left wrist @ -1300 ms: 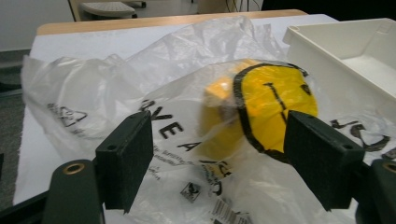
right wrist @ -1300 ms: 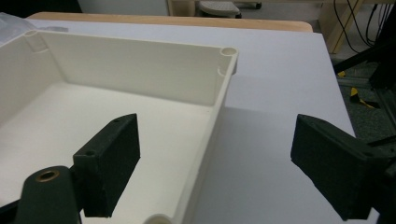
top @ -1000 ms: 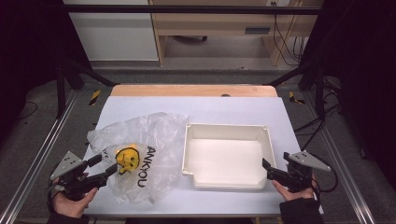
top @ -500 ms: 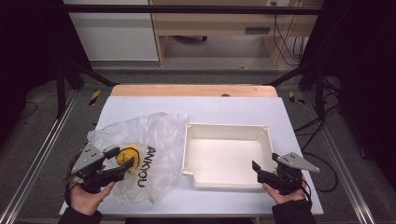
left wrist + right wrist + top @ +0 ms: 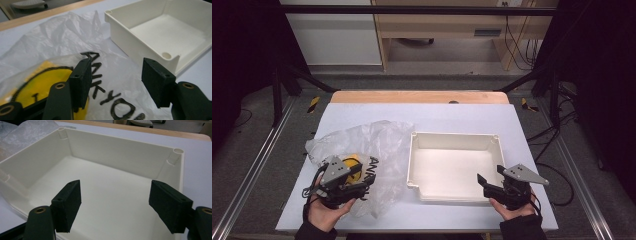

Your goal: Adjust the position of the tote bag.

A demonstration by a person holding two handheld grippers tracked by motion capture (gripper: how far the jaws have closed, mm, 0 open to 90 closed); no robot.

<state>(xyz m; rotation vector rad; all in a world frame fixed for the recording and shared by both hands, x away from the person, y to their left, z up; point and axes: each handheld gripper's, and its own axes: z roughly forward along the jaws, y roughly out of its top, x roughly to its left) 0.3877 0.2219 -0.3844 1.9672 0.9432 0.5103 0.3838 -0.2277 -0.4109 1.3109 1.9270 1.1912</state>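
The left claw [image 5: 357,181], jaws just narrowing but gripping nothing, hovers over the plastic bag [image 5: 372,150] lying on the counter [image 5: 462,115] beside the tray [image 5: 455,142]. The right claw [image 5: 486,183] stands open at the tray's near rim. Likely next: pinching the film.

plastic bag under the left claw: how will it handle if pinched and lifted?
Probably floppy: the plastic bag lies crumpled and wrinkled flat on the table. Likely light, since the film is thin and see-through. Its glossy surface may slip between the pads, so pinch a fold.
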